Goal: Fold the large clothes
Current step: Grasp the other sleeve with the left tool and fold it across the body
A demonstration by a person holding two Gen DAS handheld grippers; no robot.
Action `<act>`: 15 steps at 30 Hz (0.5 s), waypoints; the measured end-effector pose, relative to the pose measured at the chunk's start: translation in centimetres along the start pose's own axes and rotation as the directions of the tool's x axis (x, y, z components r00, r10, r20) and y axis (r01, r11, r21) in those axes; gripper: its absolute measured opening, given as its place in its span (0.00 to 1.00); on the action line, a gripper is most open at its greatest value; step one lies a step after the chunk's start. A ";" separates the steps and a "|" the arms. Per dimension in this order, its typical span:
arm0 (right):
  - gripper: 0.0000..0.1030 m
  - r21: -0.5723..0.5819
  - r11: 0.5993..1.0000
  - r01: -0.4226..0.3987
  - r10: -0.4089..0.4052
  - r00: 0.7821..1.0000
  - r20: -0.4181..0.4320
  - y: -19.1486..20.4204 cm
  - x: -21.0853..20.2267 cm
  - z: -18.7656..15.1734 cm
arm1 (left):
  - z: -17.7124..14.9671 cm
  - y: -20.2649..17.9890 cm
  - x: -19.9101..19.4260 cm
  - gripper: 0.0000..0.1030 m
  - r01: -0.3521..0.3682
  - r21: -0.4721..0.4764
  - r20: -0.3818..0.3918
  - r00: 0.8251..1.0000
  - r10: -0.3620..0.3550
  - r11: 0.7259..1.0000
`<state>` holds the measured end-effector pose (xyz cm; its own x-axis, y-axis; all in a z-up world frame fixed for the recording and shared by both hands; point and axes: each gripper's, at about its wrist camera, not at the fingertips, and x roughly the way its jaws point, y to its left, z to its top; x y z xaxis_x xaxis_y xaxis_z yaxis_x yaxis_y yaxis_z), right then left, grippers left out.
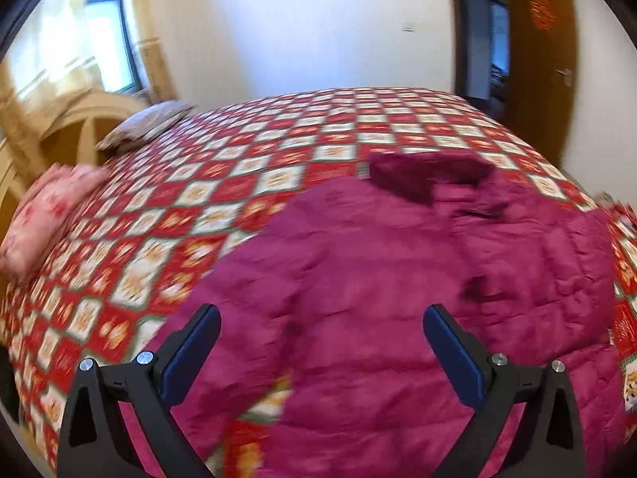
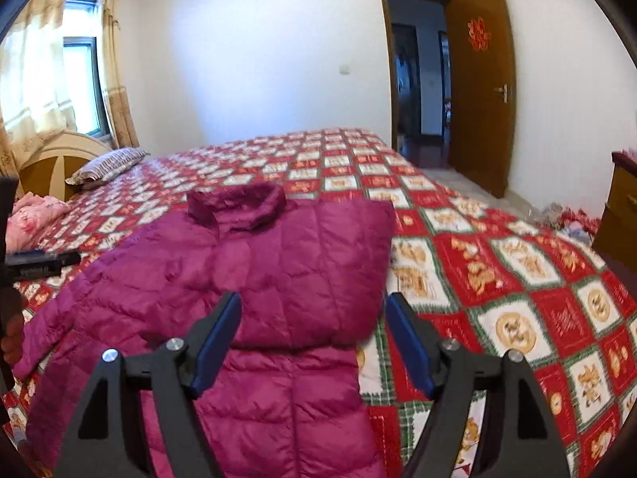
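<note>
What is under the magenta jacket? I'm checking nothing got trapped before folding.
The red checkered bedspread lies under the magenta jacket, showing all around it. Whatever sits directly beneath the jacket is covered and cannot be seen.

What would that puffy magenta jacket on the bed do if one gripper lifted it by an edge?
The jacket would probably droop and unfold: its quilted panels look soft and one side is already folded over. It looks padded, so likely light for its bulk. Its sheen suggests slick fabric that might slip from the open right gripper.
</note>
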<state>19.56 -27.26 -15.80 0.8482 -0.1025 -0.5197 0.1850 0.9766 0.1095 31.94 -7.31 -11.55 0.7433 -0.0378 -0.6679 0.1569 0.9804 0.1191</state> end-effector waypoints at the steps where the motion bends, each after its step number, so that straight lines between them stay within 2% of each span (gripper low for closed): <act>1: 0.75 -0.004 1.000 0.006 -0.006 1.000 -0.017 0.0 0.6 -0.5 | 0.3 -1.7 0.5 0.99 0.010 0.025 -0.001 1.000 -0.010 1.000; 4: 0.75 -0.021 1.000 0.018 -0.019 0.998 -0.064 0.0 1.8 -1.6 | 0.7 -5.3 1.9 0.99 0.060 0.049 -0.033 0.998 -0.059 0.997; 10: 0.75 -0.030 0.999 0.026 -0.029 0.994 -0.104 -1.3 2.4 -2.9 | 0.6 -11.1 5.1 0.99 0.115 0.126 -0.069 0.992 -0.107 0.985; 11: 0.75 -0.026 0.999 0.027 -0.029 0.994 -0.107 -1.6 2.5 -3.0 | 0.4 -11.8 5.7 0.85 0.132 0.131 -0.079 0.989 -0.122 0.982; 12: 0.75 -0.022 0.999 0.027 -0.029 0.994 -0.110 -1.9 2.6 -3.0 | 0.1 -12.4 6.4 0.41 0.161 0.133 -0.097 0.984 -0.148 0.978; 13: 0.75 -0.019 0.999 0.029 -0.031 0.993 -0.111 -2.1 2.6 -3.0 | -0.2 -12.8 7.3 0.15 0.197 0.133 -0.136 0.974 -0.179 0.971; 14: 0.75 -0.017 0.999 0.035 -0.036 0.993 -0.111 -2.4 2.6 -3.0 | -0.3 -12.9 7.6 0.04 0.205 0.127 -0.158 0.970 -0.185 0.970; 15: 0.75 -0.016 0.999 0.043 -0.044 0.993 -0.111 -2.7 2.7 -2.9 | -0.4 -13.0 7.7 0.04 0.199 0.120 -0.153 0.972 -0.180 0.973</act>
<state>19.92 -29.64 -19.96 0.7786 -0.1240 -0.6151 0.2135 0.9741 0.0738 35.43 -20.28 -18.53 0.5943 -0.1834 -0.7830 0.3787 0.9228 0.0713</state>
